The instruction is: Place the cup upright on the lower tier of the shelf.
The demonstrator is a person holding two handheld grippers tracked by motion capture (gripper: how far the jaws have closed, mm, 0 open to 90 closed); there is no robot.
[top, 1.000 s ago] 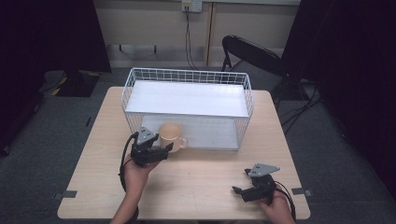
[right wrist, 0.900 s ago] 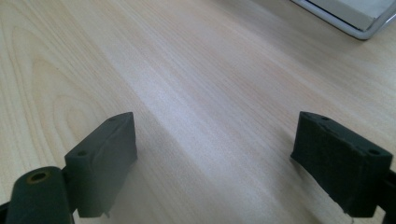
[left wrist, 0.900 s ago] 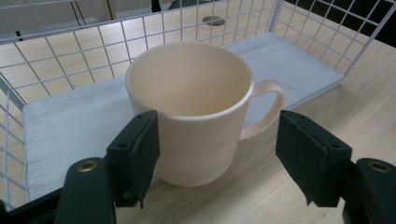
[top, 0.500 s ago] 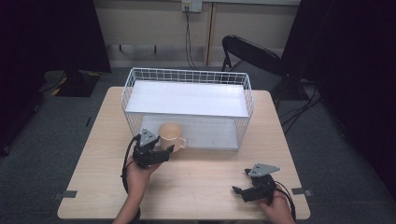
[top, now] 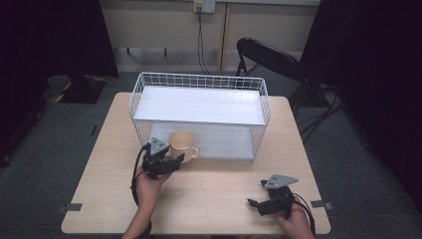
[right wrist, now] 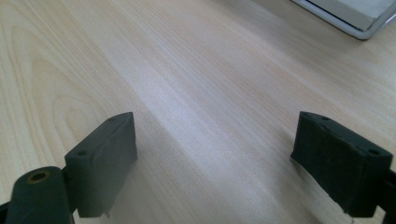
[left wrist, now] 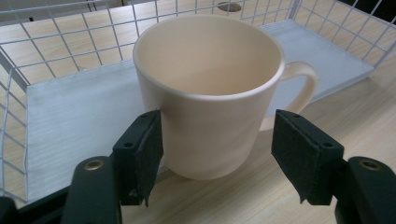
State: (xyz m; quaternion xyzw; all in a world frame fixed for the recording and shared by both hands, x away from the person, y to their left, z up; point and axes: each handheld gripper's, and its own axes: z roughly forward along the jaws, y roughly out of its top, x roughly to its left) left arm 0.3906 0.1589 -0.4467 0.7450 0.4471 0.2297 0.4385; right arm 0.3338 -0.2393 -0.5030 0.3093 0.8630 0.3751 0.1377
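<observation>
While the cream mug (left wrist: 210, 93) stands upright on the worktop (top: 214, 199), just at the near edge of the white wire basket (top: 199, 82), I keep the left hand-held gripper (left wrist: 217, 140) around its body. Its jaws have just been closing; the left pad (left wrist: 148, 140) touches the mug wall, the right pad stands clear, so nothing is clamped. The mug handle points right. The right hand-held gripper (right wrist: 215, 154) rests near the worktop's near right corner, jaws apart over bare wood.
</observation>
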